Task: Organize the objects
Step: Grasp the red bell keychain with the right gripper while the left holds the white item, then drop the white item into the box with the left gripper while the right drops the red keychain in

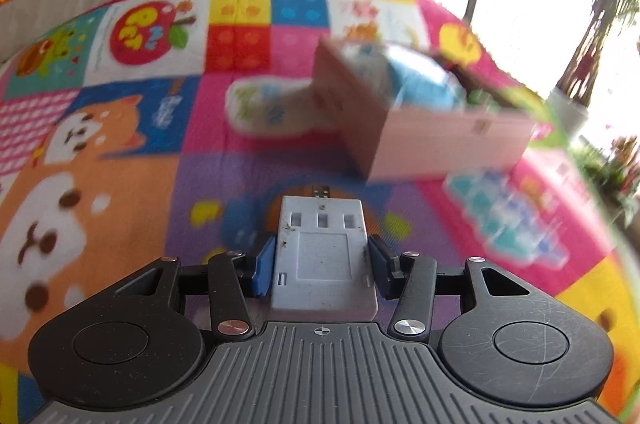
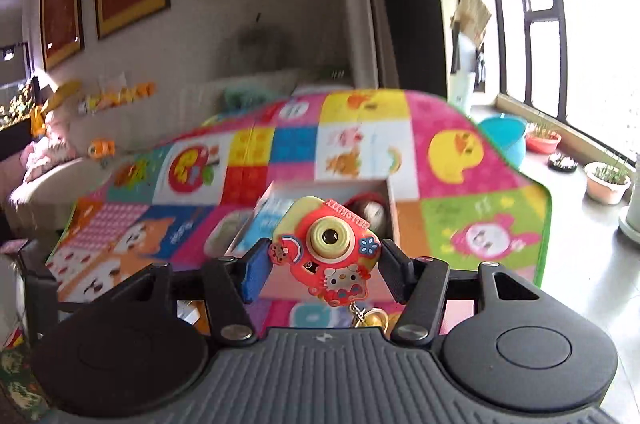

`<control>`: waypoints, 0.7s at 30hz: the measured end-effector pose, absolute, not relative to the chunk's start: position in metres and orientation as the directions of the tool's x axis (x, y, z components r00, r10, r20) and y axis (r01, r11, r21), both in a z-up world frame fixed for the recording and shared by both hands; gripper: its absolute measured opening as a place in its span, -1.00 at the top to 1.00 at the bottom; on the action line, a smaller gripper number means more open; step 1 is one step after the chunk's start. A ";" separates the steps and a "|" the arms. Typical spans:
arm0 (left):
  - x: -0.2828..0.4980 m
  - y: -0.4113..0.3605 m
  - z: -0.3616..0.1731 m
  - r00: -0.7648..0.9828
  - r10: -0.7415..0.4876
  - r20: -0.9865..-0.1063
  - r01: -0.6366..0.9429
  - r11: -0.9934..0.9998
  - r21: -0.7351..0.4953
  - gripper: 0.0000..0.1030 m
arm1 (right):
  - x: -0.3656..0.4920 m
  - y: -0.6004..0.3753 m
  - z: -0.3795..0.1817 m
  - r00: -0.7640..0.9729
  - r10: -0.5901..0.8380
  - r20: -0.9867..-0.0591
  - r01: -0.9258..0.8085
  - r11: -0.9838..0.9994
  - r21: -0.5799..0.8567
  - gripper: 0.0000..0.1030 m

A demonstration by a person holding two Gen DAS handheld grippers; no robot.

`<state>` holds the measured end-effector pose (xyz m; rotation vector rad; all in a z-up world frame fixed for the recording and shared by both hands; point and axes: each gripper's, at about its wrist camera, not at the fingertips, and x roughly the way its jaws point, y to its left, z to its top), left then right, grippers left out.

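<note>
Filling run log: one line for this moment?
left tongs: hold grey block | right tongs: hold toy camera | pink box: open on mat

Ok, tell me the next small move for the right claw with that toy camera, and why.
Probably carry it forward over the pink box and lower it before releasing. The right claw is shut on the red toy camera, which hangs above the play mat with the open box right behind it. The box already holds other items, so aim for the free space. The left claw holds a white plastic part.
</note>
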<state>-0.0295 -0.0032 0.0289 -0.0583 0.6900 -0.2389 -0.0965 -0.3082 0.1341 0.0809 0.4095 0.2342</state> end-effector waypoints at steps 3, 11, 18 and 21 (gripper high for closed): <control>-0.011 -0.015 0.073 0.793 -0.269 -0.546 0.243 0.962 -0.122 -0.03 | -0.088 -0.321 0.131 0.896 0.240 -0.375 -0.198 0.969 0.147 -0.12; 0.104 -0.065 0.151 0.763 -0.424 -0.488 0.410 0.901 -0.141 -0.03 | -0.068 -0.344 0.114 0.889 0.216 -0.403 -0.156 0.972 0.177 -0.12; 0.194 -0.106 0.116 0.645 -0.438 -0.626 0.490 0.866 -0.101 -0.03 | -0.068 -0.360 0.111 0.896 0.166 -0.413 -0.110 0.981 0.157 -0.12; 0.204 -0.098 0.101 0.664 -0.438 -0.607 0.449 0.882 -0.145 0.01 | -0.066 -0.363 0.108 0.892 0.149 -0.426 -0.089 0.984 0.157 -0.12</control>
